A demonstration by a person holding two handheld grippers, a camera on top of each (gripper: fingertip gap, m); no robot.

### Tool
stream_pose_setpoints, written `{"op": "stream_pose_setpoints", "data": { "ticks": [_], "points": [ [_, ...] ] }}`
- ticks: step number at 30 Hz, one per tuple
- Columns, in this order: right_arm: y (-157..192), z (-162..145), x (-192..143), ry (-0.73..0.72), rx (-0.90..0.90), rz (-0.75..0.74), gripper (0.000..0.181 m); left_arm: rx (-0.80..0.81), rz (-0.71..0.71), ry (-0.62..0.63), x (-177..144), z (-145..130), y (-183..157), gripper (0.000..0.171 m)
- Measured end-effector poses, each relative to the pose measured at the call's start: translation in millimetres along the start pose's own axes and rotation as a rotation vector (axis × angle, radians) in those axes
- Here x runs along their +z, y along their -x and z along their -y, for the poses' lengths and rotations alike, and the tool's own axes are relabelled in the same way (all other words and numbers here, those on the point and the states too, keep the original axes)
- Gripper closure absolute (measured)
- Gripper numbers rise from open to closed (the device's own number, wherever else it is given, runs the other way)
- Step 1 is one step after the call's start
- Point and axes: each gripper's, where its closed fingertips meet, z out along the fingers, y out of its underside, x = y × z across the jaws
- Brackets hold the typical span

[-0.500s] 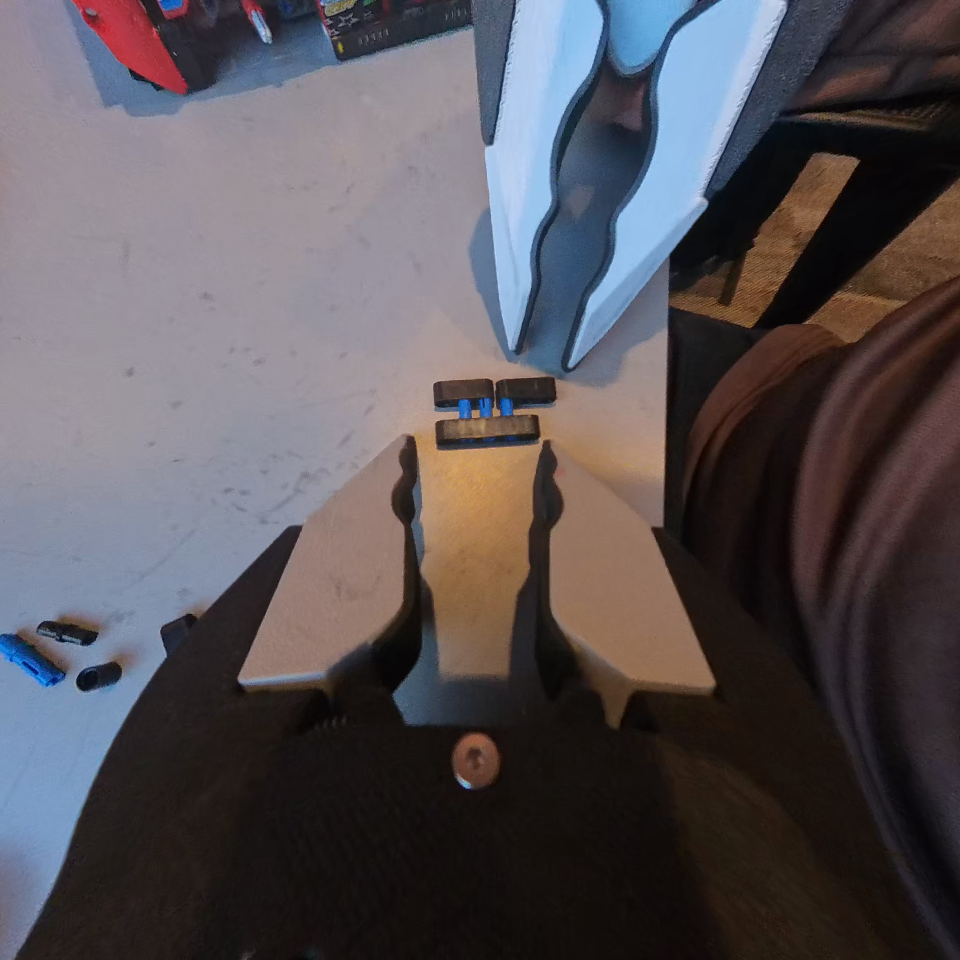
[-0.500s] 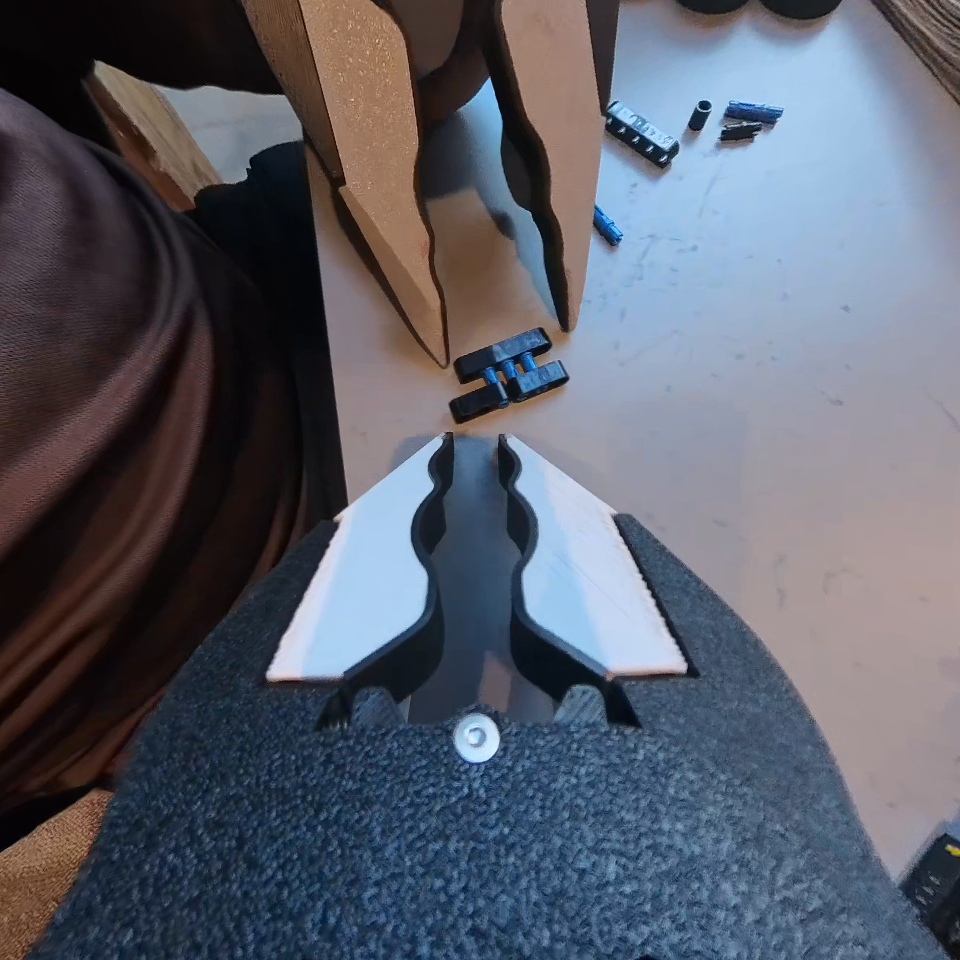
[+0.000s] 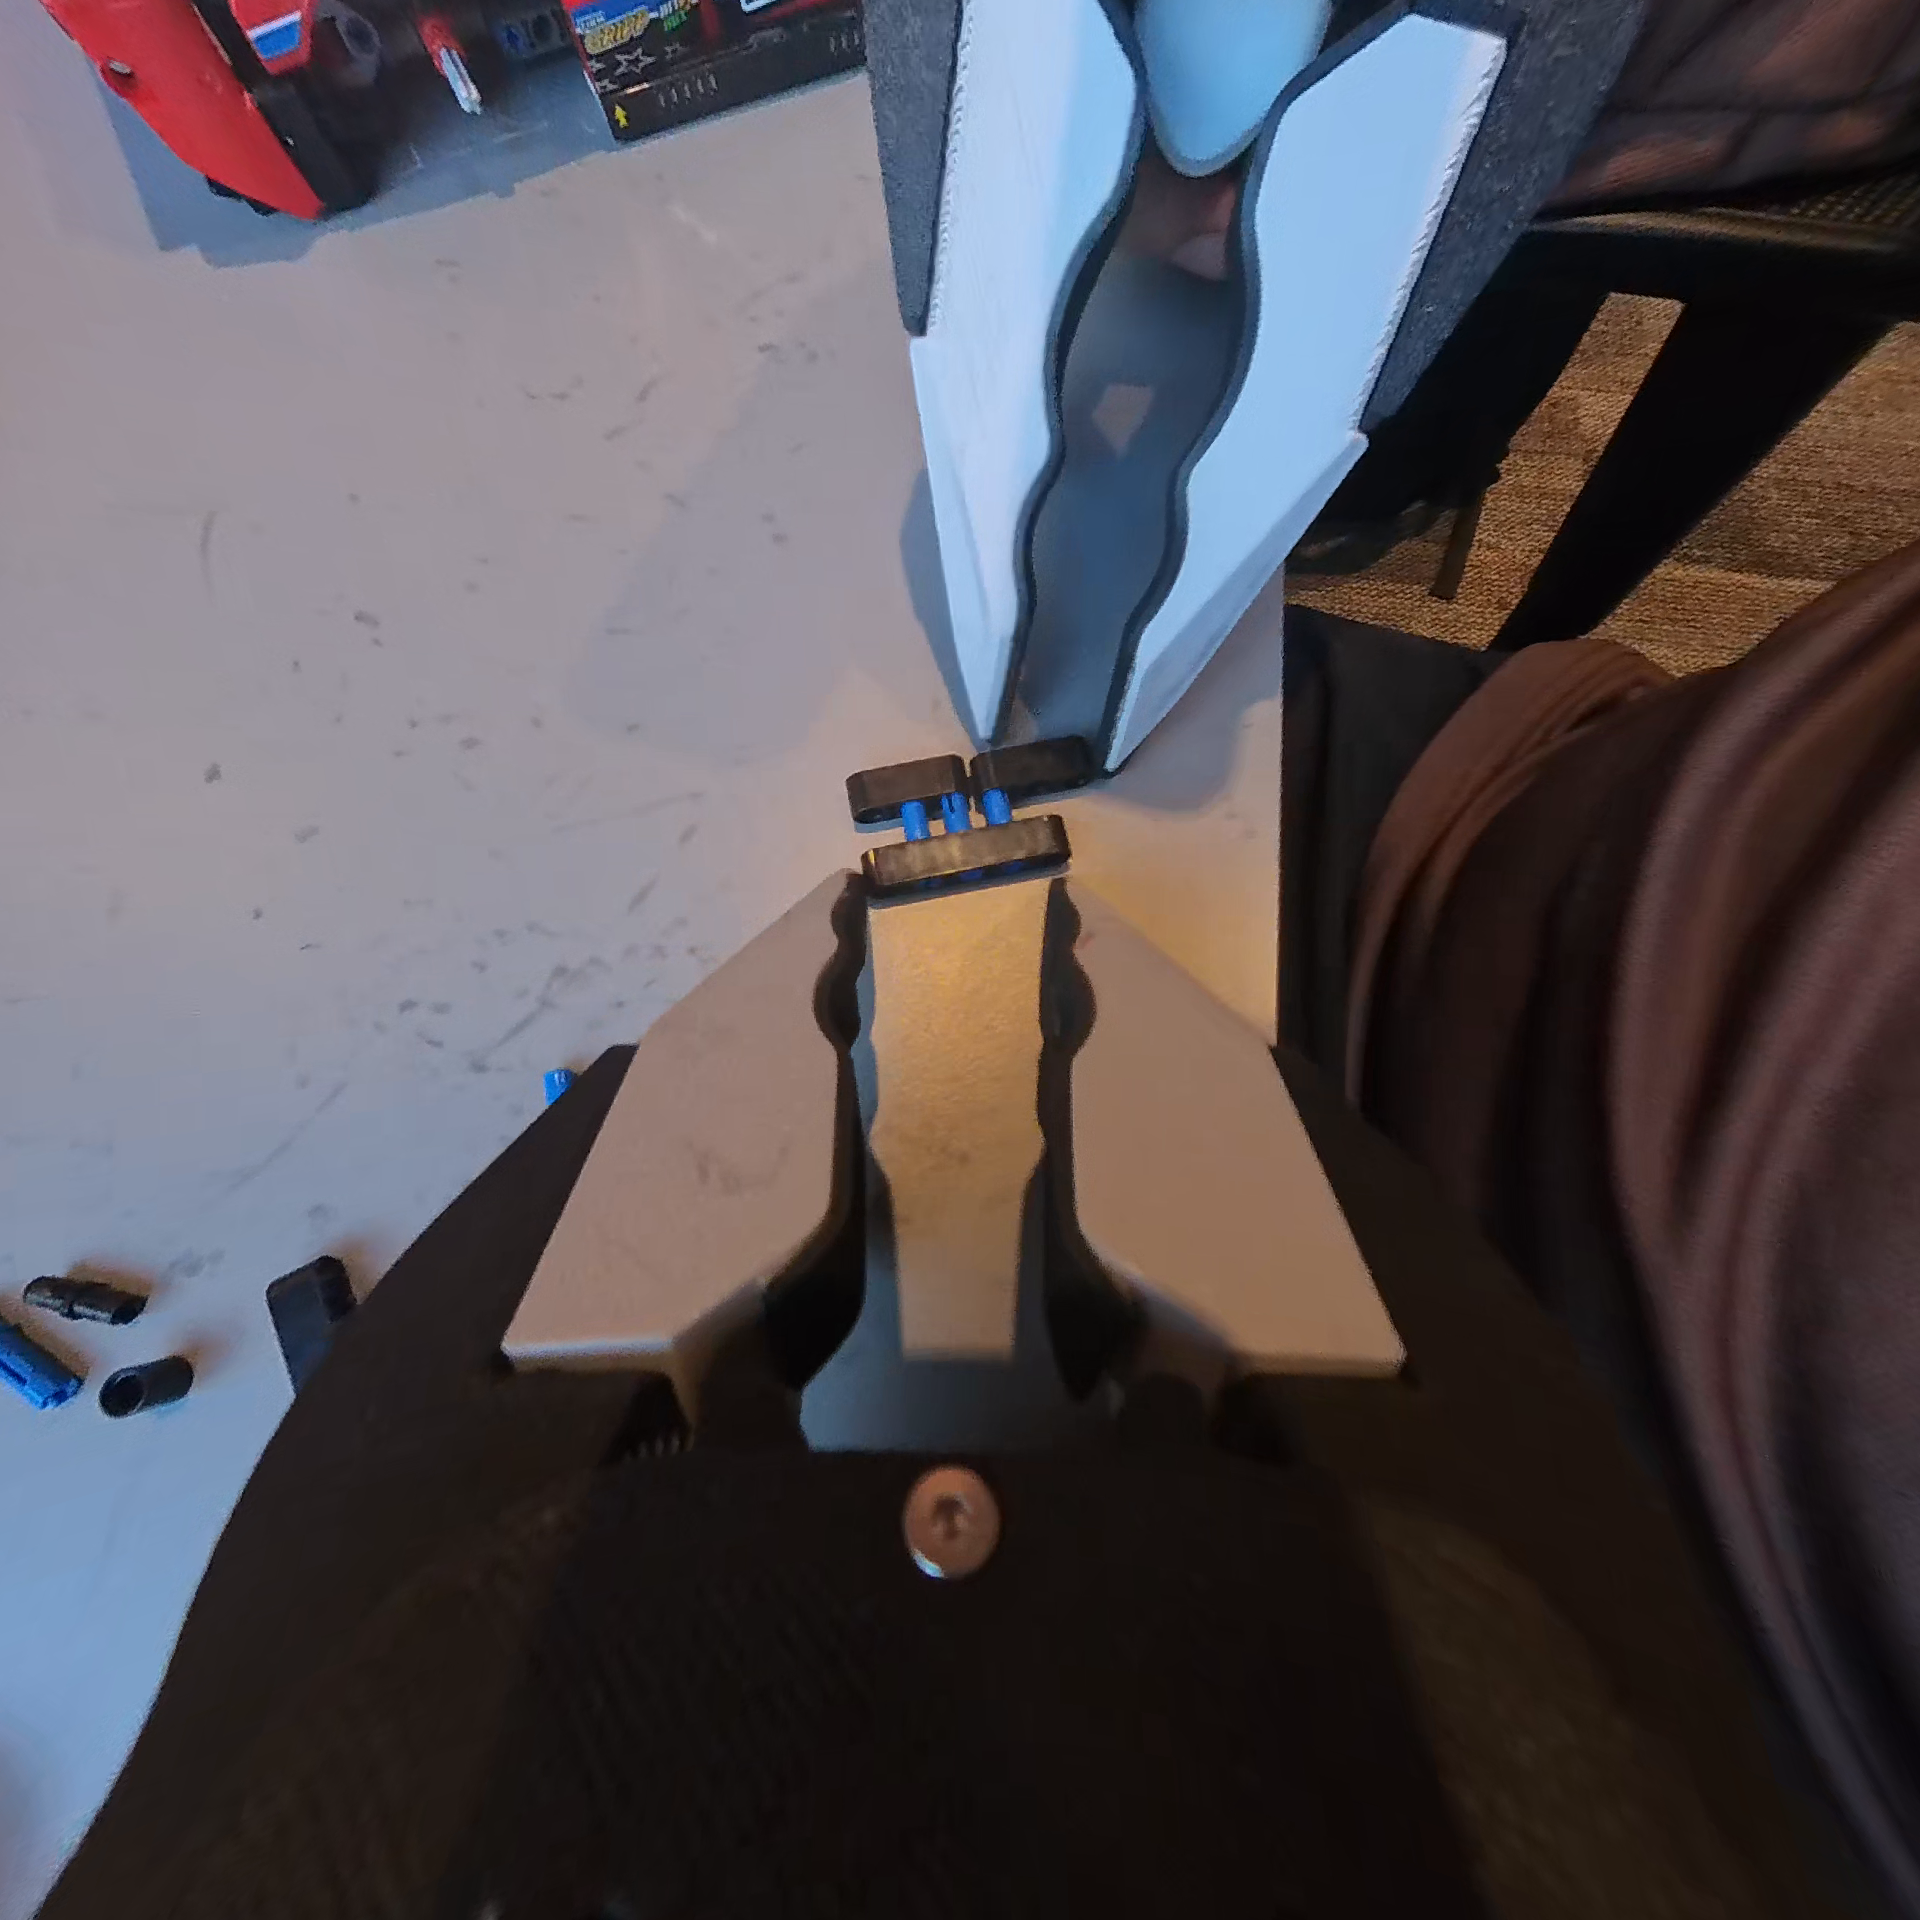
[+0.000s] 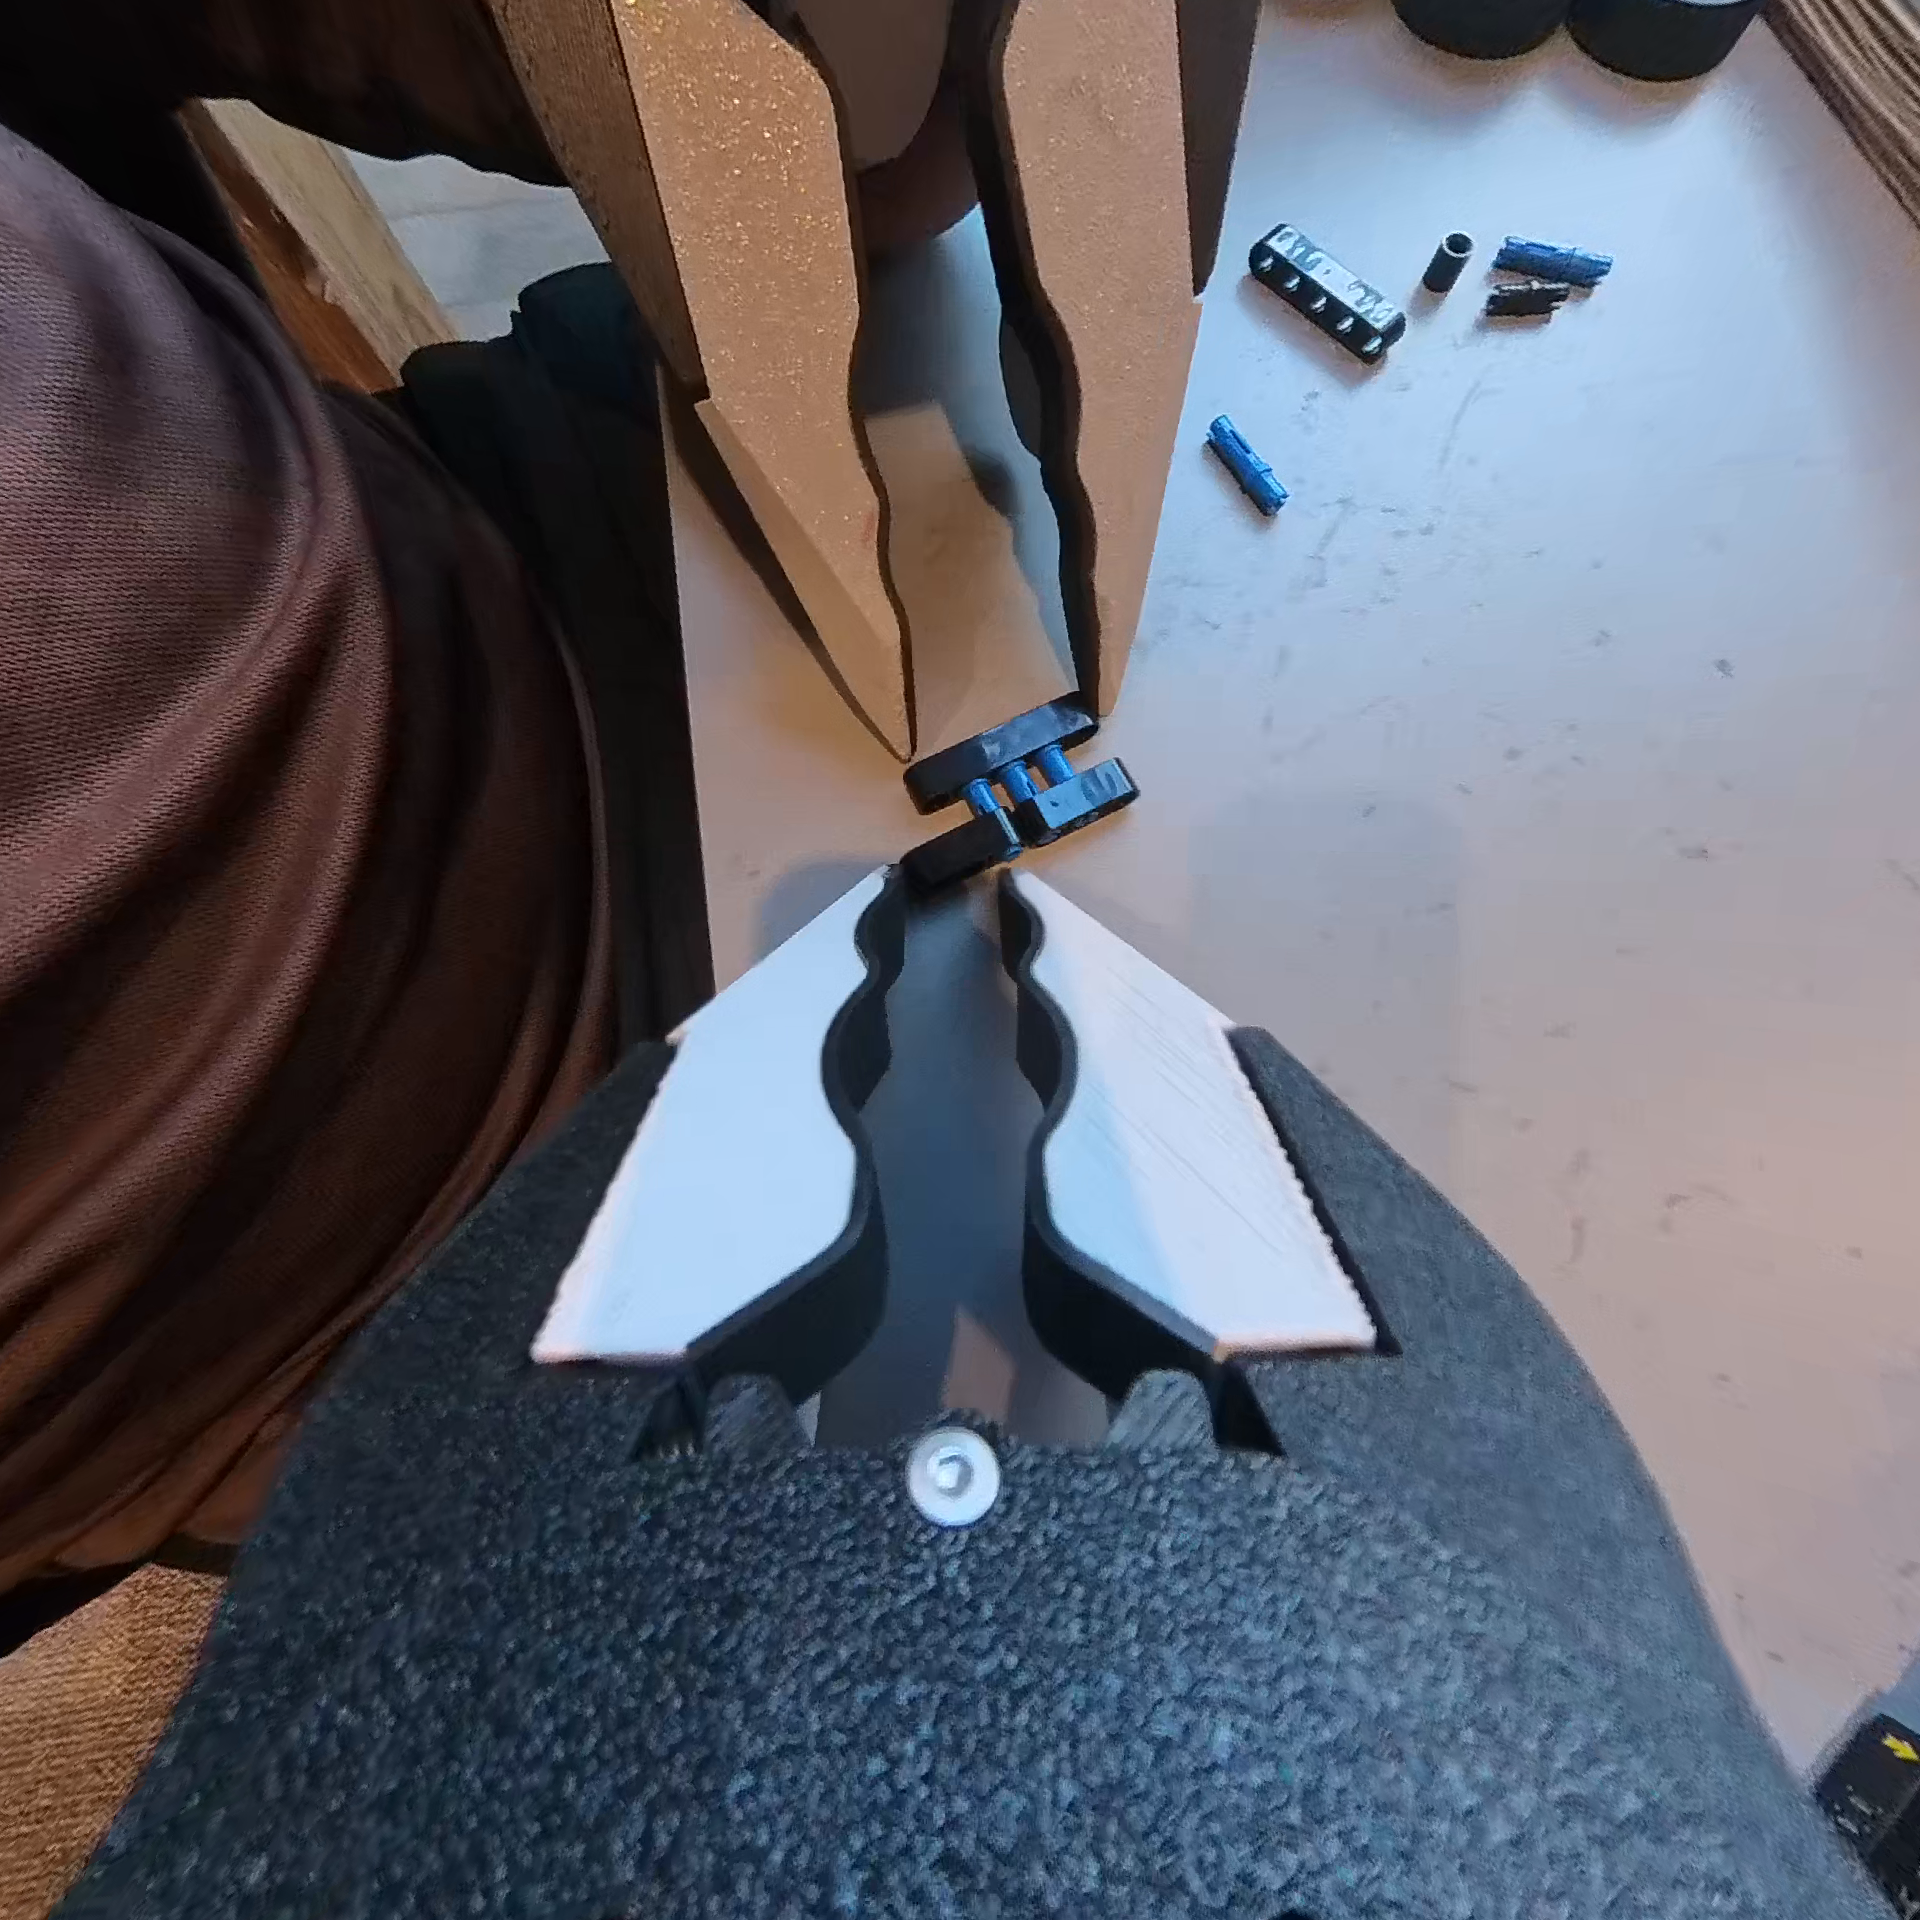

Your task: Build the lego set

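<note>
In the left wrist view, the left claw point(image 3: 956, 894) is reaching up from the bottom of the frame with its two grey fingers standing apart and gripping nothing, their tips sitting just beside the near beam of the small lego assembly point(image 3: 961, 816), which is lying on the pale bench point(image 3: 364, 623) a little above the middle of the frame, close to the bench's right edge. The assembly is showing as black beams joined by three blue pins. The right claw point(image 3: 1049, 743) is coming down from the top of the frame, its white fingers parted narrowly, with the tips meeting the far right beam; whether they are pinching it I cannot tell. At the lower left, loose black and blue pins point(image 3: 94, 1351) are lying on the bench, and a red piece point(image 3: 239, 114) and a printed box point(image 3: 717, 62) are sitting at the upper left. In the right wrist view, the right claw point(image 4: 951, 883) is rising from the bottom with a narrow gap between its fingers, the nearest black beam of the lego assembly point(image 4: 1018, 795) lying at that gap just above centre. The left claw point(image 4: 1003, 727) is descending from the top, spread apart, with its tips at the far beam. In the upper right, a black holed beam point(image 4: 1325, 293) and a blue pin point(image 4: 1247, 464) are resting on the bench point(image 4: 1507, 831).
</note>
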Motion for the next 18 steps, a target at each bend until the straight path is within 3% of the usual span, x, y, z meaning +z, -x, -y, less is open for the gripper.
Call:
{"op": "stream_pose_setpoints", "data": {
  "ticks": [11, 18],
  "points": [
    [3, 3, 3, 0.0, -0.019, -0.009, 0.165, -0.04, 0.013, 0.0, 0, 0, 6, 0.142],
    [-5, 6, 7, 0.001, 0.034, -0.054, 0.162, -0.172, 0.029, -0.018, -2, 0, 21, 0.147]
  ]
}}
